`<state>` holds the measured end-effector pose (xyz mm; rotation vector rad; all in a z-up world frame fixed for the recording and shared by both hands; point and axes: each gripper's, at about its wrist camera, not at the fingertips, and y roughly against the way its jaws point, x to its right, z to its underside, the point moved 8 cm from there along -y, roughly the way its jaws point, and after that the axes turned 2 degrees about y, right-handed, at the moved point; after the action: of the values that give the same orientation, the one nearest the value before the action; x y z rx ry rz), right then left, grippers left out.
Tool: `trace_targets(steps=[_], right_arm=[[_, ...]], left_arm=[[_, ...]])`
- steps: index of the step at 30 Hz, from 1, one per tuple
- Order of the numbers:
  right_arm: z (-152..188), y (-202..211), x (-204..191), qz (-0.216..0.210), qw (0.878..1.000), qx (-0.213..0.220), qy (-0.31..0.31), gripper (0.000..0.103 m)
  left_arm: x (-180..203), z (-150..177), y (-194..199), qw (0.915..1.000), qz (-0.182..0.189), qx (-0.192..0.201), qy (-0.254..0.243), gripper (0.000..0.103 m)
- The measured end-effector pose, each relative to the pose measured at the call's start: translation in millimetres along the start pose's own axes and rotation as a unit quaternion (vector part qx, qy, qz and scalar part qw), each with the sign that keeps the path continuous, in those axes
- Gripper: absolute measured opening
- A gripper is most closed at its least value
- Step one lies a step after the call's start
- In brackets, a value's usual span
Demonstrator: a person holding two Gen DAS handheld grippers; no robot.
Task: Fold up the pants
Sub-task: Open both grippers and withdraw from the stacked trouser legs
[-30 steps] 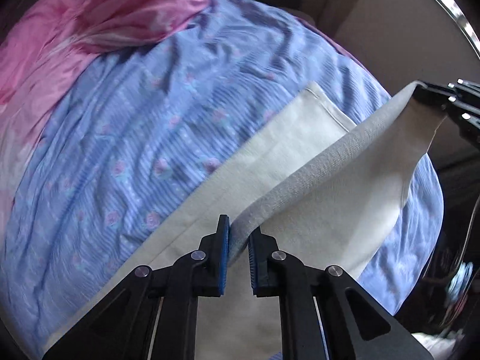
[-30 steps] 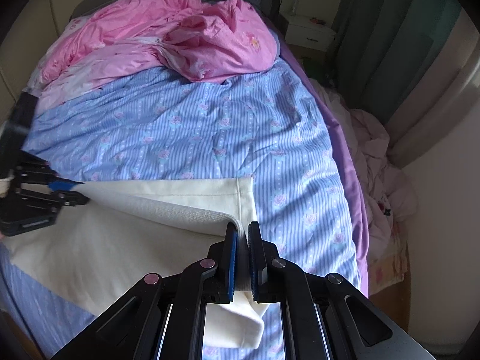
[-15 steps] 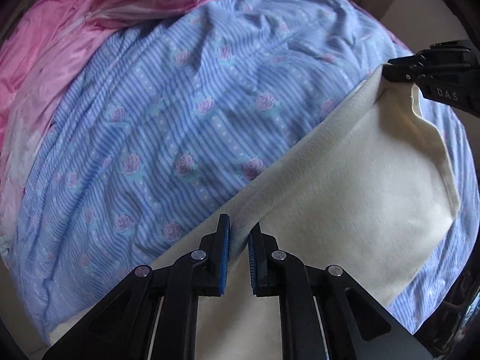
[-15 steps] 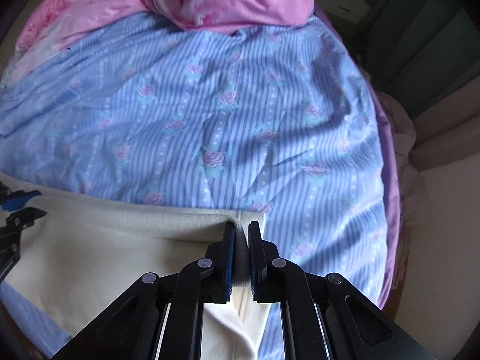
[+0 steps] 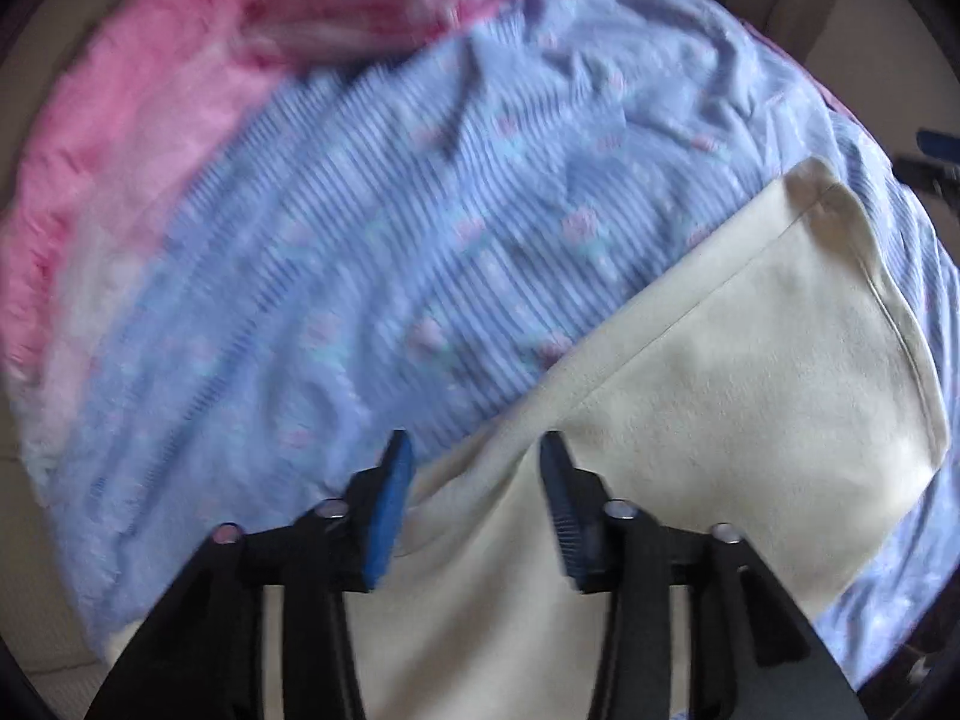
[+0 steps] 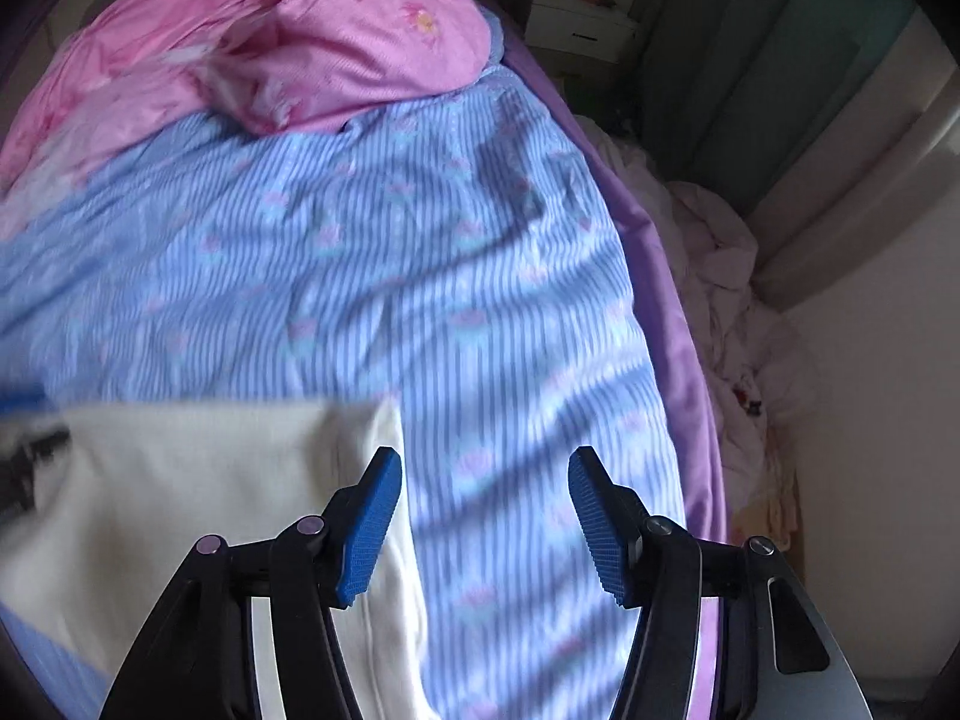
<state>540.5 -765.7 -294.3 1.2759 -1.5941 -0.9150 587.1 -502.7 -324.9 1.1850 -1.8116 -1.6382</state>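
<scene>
L gripper: blk frame, blue ribbed pads, silver screws | R gripper: same

**Much lost to blur and the frame's edge**

The striped blue bedspread and pink quilt smear with motion in the left view. The cream pants run off the near edge, their length unseen. The other gripper is cut off at far right; its jaws cannot be judged there.
</scene>
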Motion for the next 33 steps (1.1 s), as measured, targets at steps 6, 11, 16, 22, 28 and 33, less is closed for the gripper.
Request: trace_targets(steps=[6, 11, 16, 22, 28, 33], right_arm=[[42, 58, -42, -0.057, 0.997, 0.045, 0.0, 0.058], [84, 103, -102, -0.096, 0.994, 0.053, 0.024, 0.058], [125, 139, -170, -0.119, 0.99, 0.049, 0.057, 0.058], [147, 184, -258, -0.18, 0.981, 0.048, 0.055, 0.059], [139, 236, -359, -0.191, 0.973, 0.088, 0.09, 0.059], [131, 274, -441, -0.181, 0.973, 0.111, 0.092, 0.063]], left_arm=[[6, 38, 76, 0.9958, 0.002, 0.091, 0.006, 0.062], [12, 114, 117, 0.9938, 0.046, 0.093, 0.038, 0.064], [-27, 210, 141, 0.9856, 0.053, 0.076, 0.141, 0.064], [-112, 302, 170, 0.9611, 0.02, 0.084, 0.262, 0.065], [-213, 382, 201, 0.9358, -0.011, 0.124, 0.33, 0.07], [-278, 429, 207, 0.9362, -0.013, 0.145, 0.32, 0.07]])
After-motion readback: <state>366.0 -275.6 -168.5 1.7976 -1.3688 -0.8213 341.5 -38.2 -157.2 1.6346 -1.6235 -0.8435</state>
